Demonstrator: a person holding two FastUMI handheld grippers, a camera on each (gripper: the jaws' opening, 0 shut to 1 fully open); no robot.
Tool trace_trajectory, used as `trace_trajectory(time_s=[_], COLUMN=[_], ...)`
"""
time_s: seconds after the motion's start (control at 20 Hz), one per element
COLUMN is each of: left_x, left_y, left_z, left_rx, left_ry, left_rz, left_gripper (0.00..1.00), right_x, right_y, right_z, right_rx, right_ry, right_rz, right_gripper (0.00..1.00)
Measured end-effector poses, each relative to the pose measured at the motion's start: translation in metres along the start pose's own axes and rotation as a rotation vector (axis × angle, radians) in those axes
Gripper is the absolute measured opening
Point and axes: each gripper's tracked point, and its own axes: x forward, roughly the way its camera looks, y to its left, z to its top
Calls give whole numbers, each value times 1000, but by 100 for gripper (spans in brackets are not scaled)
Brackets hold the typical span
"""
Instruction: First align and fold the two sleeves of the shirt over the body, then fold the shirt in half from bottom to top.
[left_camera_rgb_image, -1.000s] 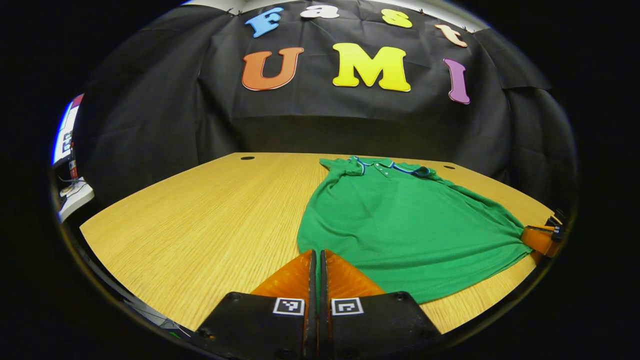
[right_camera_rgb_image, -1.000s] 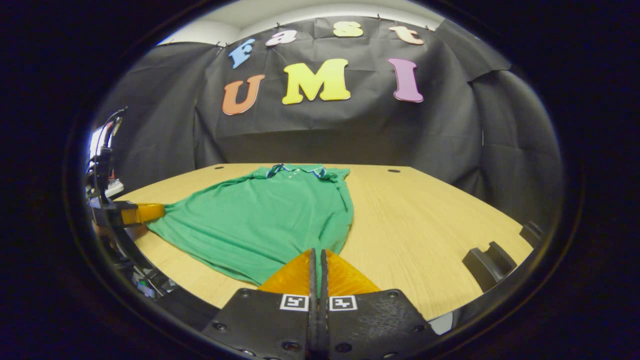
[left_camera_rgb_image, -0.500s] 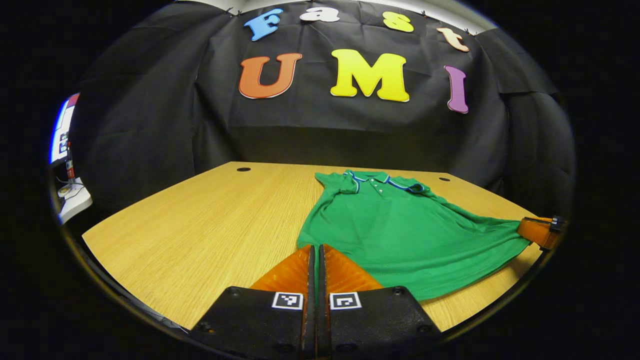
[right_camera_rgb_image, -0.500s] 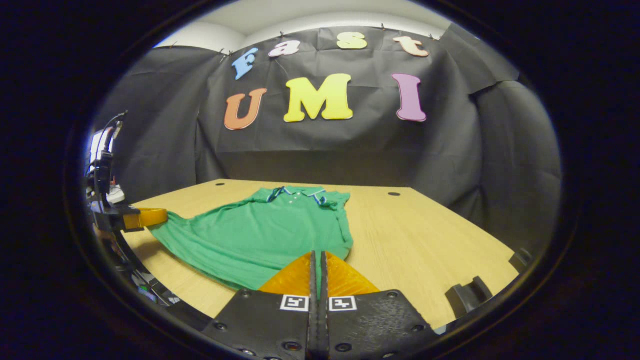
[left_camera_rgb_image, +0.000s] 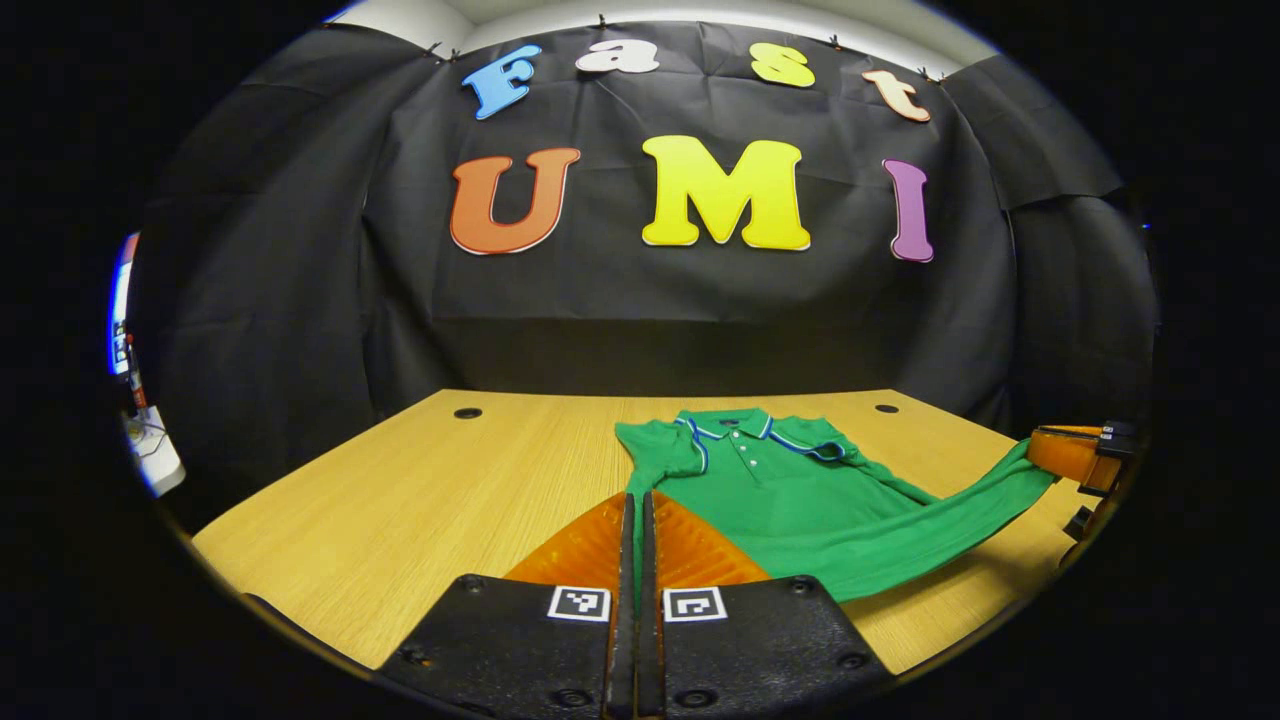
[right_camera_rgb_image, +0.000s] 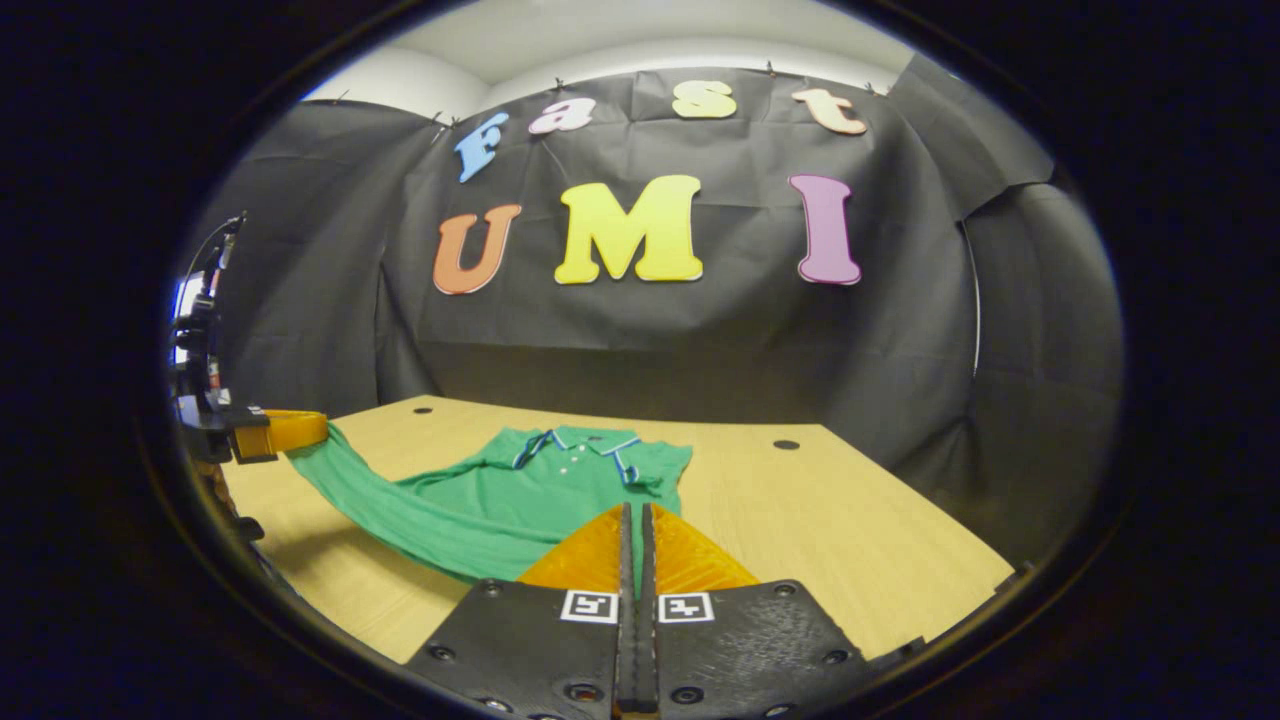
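The wooden table (left_camera_rgb_image: 420, 500) spreads out ahead of me, pale grain running to the black cloth wall, with two small dark cable holes (left_camera_rgb_image: 467, 412) set near its far edge. On it lies the green polo shirt (left_camera_rgb_image: 790, 490), its collar end flat on the wood at the far side and its bottom hem lifted off the surface toward me, so the cloth sags in a band between my two claws.

My left gripper (left_camera_rgb_image: 636, 515) has its fingers pressed together, and a strip of the green hem shows in the thin slit between them; I am pinching one bottom corner of the shirt. In the right gripper view, that same claw appears off at the left edge (right_camera_rgb_image: 285, 432), with the cloth stretching away from it in a raised fold above its shadow on the table.

My right gripper (right_camera_rgb_image: 636, 525) is likewise clamped tight on the other bottom corner of the shirt (right_camera_rgb_image: 530, 500), green cloth caught in the seam between the fingers. In the left gripper view it sits at the far right (left_camera_rgb_image: 1070, 455), gripping the hem's end.

The collar (right_camera_rgb_image: 575, 440) carries a thin blue-and-white trim, and small pale buttons (right_camera_rgb_image: 568, 462) run down the placket below it.
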Motion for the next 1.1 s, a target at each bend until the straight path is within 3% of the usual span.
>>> trace_trajectory(time_s=[0.2,0.65,0.9,1.1], left_x=[39,153,228,296], left_y=[0,2,7,20], left_z=[32,110,129,126], left_rx=[-2,97,63,12], left_ry=[-24,-115,-126,-132], left_rz=[-19,-30,-26,7], left_gripper=[7,7,7,6], right_x=[41,156,238,311], right_y=[-3,-14,-21,-24], right_z=[41,129,154,141], right_rx=[-6,-15,2,7], right_ry=[-55,-129,-121,-95], right_rz=[-14,-51,-66,-71], right_gripper=[0,0,0,0])
